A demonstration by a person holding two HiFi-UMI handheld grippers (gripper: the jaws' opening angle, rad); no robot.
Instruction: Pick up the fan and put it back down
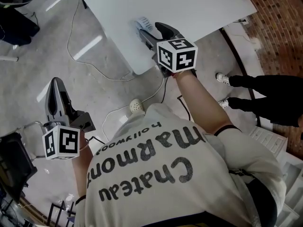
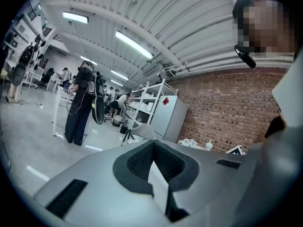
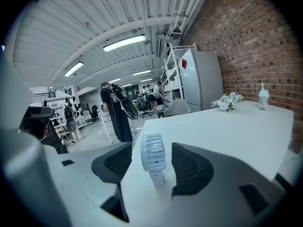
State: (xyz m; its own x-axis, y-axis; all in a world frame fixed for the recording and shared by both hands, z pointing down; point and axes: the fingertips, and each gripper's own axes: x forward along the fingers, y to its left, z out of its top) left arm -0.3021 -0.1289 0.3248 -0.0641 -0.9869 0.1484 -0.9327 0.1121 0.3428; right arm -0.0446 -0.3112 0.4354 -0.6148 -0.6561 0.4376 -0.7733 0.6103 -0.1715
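A small white fan [image 3: 154, 156] stands upright on the white table [image 3: 236, 131], between the two dark pads of my right gripper [image 3: 152, 163]. The jaws are open, with a gap on each side of the fan, and neither pad touches it. In the head view the fan [image 1: 142, 22] shows just past the right gripper [image 1: 150, 30], near the table's [image 1: 199, 6] near edge. My left gripper [image 1: 56, 82] hangs over the floor at the lower left, far from the table. Its pads [image 2: 137, 161] meet at the tips with nothing between them.
A white cable [image 1: 71, 46] and a small round white thing [image 1: 137, 106] lie on the concrete floor. Someone's dark-trousered legs [image 1: 265, 86] stand at the right by the brick wall. Flowers [image 3: 227, 100] and a cup [image 3: 263, 97] sit at the table's far end.
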